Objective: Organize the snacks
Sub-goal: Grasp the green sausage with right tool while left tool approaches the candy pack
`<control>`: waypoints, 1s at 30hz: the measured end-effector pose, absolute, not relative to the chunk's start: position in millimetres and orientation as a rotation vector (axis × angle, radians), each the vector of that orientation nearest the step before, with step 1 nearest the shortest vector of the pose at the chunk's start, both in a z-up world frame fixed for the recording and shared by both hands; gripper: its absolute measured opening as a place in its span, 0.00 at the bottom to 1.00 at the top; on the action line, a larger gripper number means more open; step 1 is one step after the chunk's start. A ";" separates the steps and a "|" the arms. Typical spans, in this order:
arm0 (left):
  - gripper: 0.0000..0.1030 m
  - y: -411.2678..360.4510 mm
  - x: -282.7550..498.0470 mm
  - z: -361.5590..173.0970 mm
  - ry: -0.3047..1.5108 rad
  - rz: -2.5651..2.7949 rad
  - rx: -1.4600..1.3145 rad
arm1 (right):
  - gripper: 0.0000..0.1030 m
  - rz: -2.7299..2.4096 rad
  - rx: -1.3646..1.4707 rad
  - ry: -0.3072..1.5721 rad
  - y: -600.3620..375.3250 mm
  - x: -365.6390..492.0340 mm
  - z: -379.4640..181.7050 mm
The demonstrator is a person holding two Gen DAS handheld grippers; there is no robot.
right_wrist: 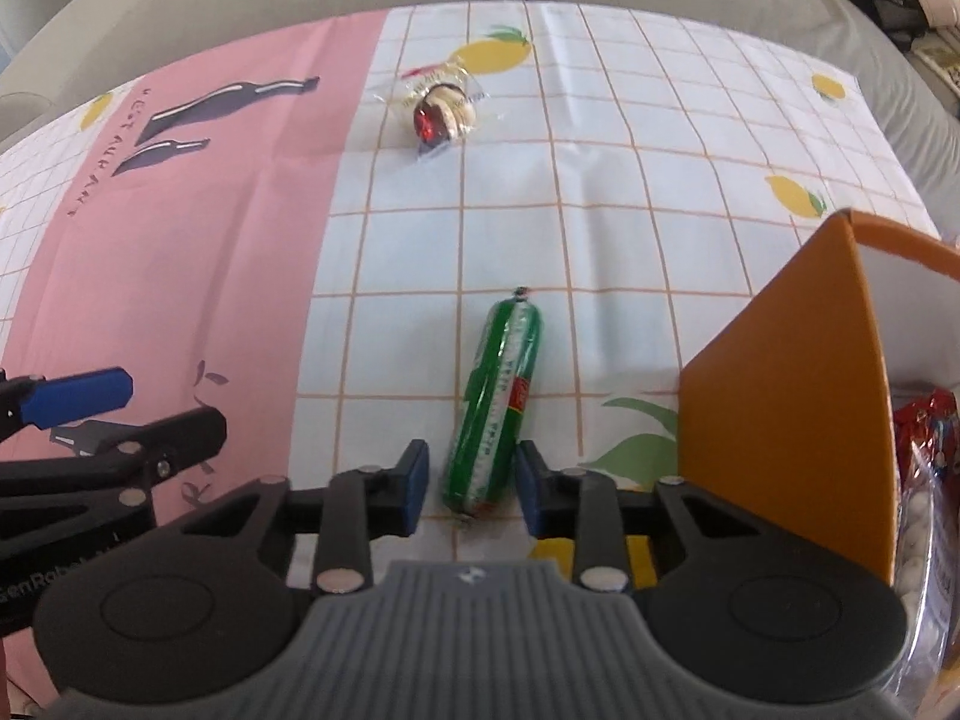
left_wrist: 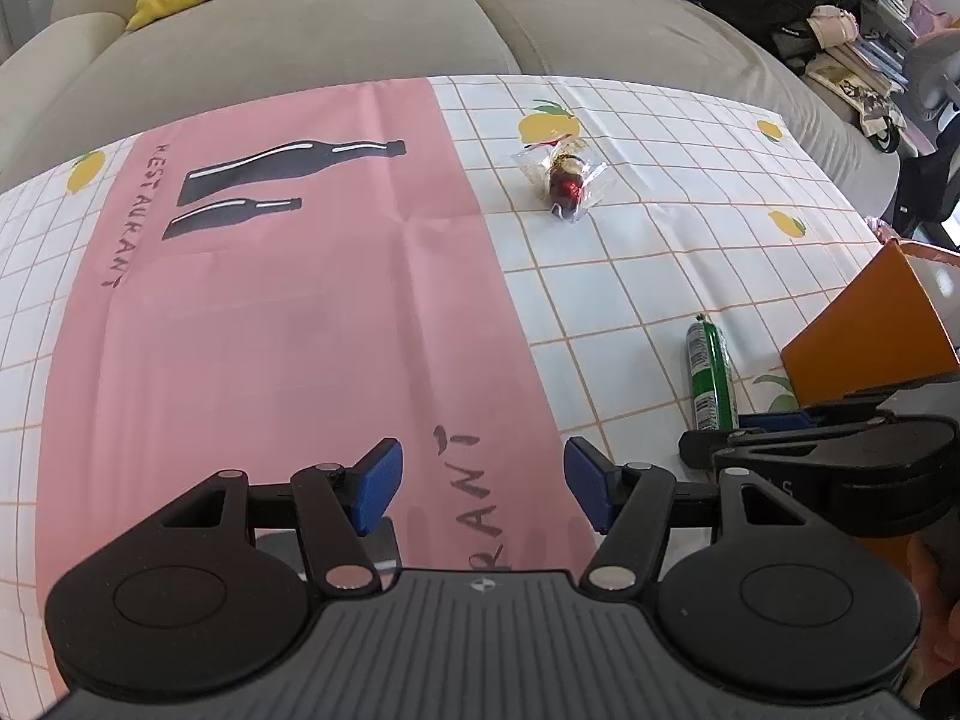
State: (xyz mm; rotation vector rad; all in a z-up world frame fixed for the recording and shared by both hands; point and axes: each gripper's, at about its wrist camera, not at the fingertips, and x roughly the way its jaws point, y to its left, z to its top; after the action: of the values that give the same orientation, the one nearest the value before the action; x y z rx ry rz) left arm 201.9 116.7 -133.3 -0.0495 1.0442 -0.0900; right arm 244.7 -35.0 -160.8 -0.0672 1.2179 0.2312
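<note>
Across the surface (right_wrist: 600,228), covered by a pink-and-white checked cloth with lemon prints (right_wrist: 180,240): three things, taken largest first.

At three o'clock in the right wrist view, an open orange cardboard box (right_wrist: 780,420), rigid-walled, already holding a red-and-clear bag of small white snacks (right_wrist: 921,480). Likely the destination; stiff enough to take a drop-in without tipping.

At six o'clock, dead ahead of the right gripper (right_wrist: 471,483): a green plastic-wrapped sausage stick (right_wrist: 498,396), lying flat, long axis running toward twelve. Near end between the blue fingers (right_wrist: 414,480), which stand apart on either side with slight gaps, not yet clamped. Probably light, firm but a little yielding, with a glossy film that may slip and a round body that may roll. Best taken across the middle of its length rather than at the crimped tip, with moderate squeeze.

At eleven o'clock, well apart near the far edge: a small clear-cellophane packet with a red-foil and cream sweet (right_wrist: 441,111). Very light, crinkly, loose wrapper; better pinched on the solid sweet than on the film.

Left gripper (left_wrist: 480,483) over the pink panel, fingers wide apart, holding nothing.
</note>
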 end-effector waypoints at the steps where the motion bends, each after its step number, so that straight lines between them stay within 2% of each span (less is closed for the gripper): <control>1: 0.71 116.0 203.7 -133.4 1.045 -0.092 -0.046 | 0.26 0.229 -0.065 1.223 -35.1 245.7 -161.2; 10: 0.71 114.0 219.1 -130.9 1.003 -0.169 -0.072 | 0.23 0.286 -0.073 1.235 -38.0 257.7 -156.1; 19: 0.71 109.5 274.1 -120.8 0.906 -0.213 -0.127 | 0.21 0.314 -0.077 1.170 -46.1 304.5 -125.0; 25: 0.71 109.4 318.8 -136.5 0.922 -0.217 -0.208 | 0.21 0.291 -0.106 1.181 -43.8 340.3 -126.4; 30: 0.72 102.3 341.9 -150.1 0.926 -0.219 -0.166 | 0.21 0.298 -0.111 1.252 -39.8 355.9 -138.7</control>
State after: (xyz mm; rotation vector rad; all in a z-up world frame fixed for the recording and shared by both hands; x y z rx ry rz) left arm 341.9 102.3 -150.1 -0.1664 0.9256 -0.2189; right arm 355.9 -39.8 -138.7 -0.1105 1.2523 0.2978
